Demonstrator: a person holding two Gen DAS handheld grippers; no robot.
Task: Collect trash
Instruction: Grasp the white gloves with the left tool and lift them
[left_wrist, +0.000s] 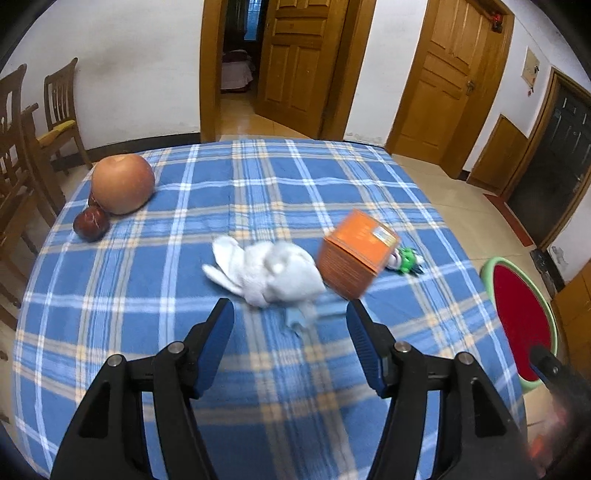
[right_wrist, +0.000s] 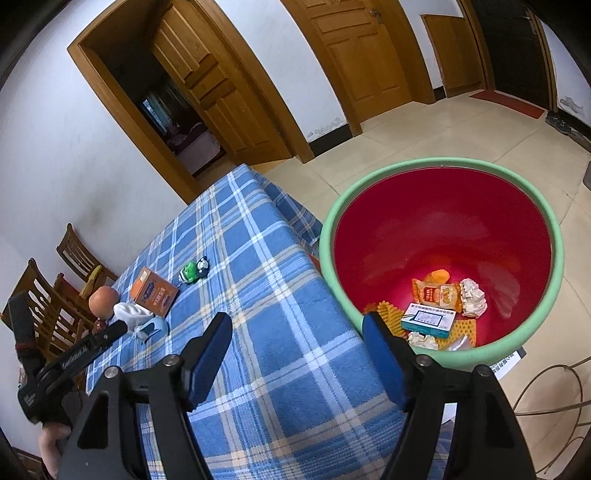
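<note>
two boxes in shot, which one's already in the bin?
The white-and-teal box lies at the bottom of the red bin among wrappers. The orange box sits on the plaid table, beside the white cloth.

One bin (right_wrist: 439, 164), one orange box (left_wrist: 356, 253), two doors (left_wrist: 295, 62)

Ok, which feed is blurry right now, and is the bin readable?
Left wrist view: motion blur smears the white cloth and orange box; fingers sharp. Right wrist view: crisp, bin contents legible, strong fisheye bending at the edges.
</note>
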